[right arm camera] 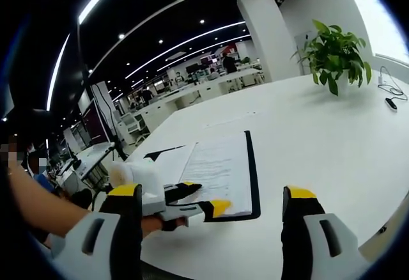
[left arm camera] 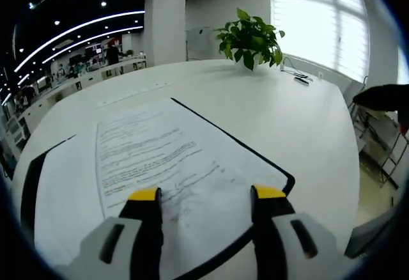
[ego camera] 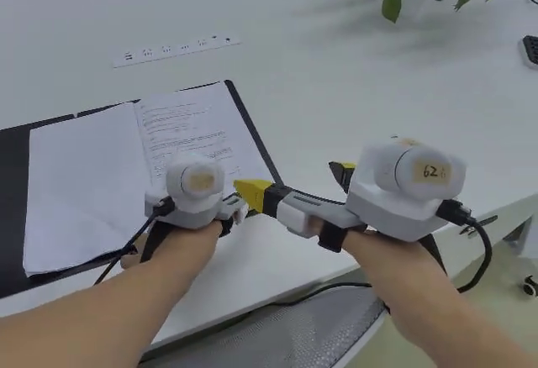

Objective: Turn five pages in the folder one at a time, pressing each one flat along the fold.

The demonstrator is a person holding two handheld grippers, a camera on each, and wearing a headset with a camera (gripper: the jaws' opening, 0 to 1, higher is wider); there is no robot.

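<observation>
Fingers (left arm camera: 144, 198) of the left gripper (left arm camera: 206, 195) stand spread and empty over the lower right corner of the printed page (left arm camera: 160, 152). I cannot tell whether they touch the paper. The folder (ego camera: 252, 133) lies open on the table (ego camera: 336, 74), at the left of the head view, with a blank sheet left of the fold and the printed page to its right. The right gripper (right arm camera: 212, 194) is also spread and empty, just off the folder's right edge at lower centre of the head view.

The main risk, I judge, is the left fingers closing on two sheets at once, which would spoil the count. A hard pinch at the corner could crease or tear the page. With nothing pinning the folder, dragging the page across could slide it over the smooth table. A page not pressed along the fold may spring back.
</observation>
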